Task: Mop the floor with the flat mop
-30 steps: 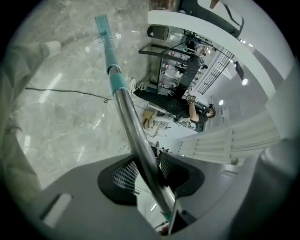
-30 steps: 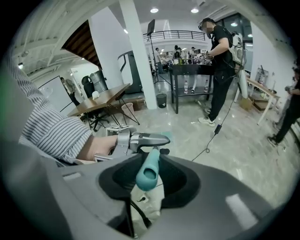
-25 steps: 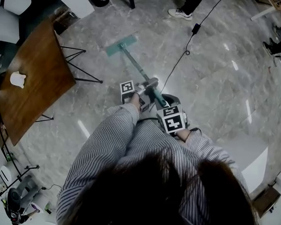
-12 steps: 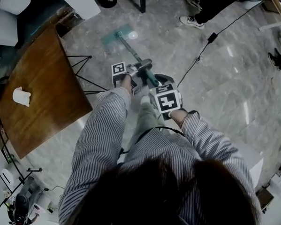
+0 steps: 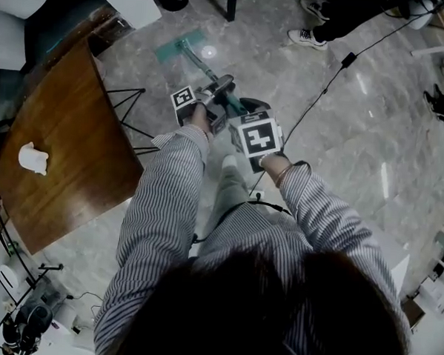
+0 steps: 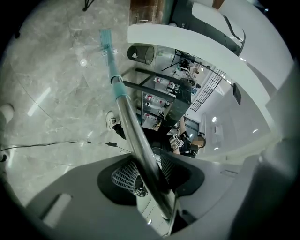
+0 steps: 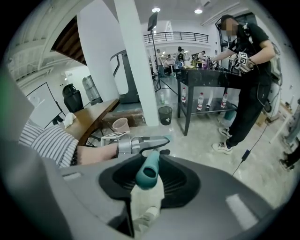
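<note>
The flat mop's teal head (image 5: 174, 49) lies on the grey marble floor ahead of me, beside the wooden table. Its metal pole (image 5: 206, 74) runs back to both grippers. My left gripper (image 5: 218, 100) is shut on the pole lower down; in the left gripper view the pole (image 6: 133, 136) passes between its jaws down to the mop head (image 6: 106, 39). My right gripper (image 5: 247, 122) is shut on the teal handle end (image 7: 148, 171), which sticks up between its jaws, with the left gripper (image 7: 140, 143) just beyond.
A wooden table (image 5: 60, 142) on thin black legs stands at the left, a white object (image 5: 31, 158) on it. A black cable (image 5: 331, 75) crosses the floor at right. A person (image 7: 246, 70) stands by a black table (image 7: 206, 77). A bin (image 7: 164, 114) stands near a white column.
The mop head has slid farther forward and left along the table's edge. Both grippers moved forward with the pole, and my view has shifted forward with them.
</note>
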Demonstrator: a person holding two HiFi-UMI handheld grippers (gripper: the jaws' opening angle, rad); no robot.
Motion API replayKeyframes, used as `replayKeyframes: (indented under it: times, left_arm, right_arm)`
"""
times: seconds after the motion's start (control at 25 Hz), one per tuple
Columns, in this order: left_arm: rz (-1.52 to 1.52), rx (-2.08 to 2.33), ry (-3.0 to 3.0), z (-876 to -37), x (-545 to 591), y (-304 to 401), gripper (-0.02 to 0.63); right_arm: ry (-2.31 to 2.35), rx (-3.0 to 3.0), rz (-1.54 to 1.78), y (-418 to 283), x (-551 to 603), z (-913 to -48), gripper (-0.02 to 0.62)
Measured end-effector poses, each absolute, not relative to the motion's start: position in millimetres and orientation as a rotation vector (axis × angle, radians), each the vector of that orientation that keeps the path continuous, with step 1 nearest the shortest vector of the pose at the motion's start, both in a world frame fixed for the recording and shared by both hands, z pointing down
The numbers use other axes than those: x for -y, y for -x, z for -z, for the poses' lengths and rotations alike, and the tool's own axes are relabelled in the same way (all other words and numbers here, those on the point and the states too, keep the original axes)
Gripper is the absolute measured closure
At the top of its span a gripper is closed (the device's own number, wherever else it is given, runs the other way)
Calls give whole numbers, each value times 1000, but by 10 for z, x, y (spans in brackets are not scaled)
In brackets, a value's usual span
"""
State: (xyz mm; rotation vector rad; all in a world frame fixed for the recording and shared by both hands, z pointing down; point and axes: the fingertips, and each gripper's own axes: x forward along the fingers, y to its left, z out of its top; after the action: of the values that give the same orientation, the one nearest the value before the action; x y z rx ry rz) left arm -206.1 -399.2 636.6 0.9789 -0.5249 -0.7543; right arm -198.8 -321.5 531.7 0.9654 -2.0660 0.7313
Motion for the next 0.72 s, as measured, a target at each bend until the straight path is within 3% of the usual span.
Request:
replayKeyframes:
  times: [0.72]
  left_arm:
    - [720, 548, -963, -6498, 3516, 1731, 466]
  right_arm:
    - [-914, 2020, -725, 1678, 2740, -5480, 482]
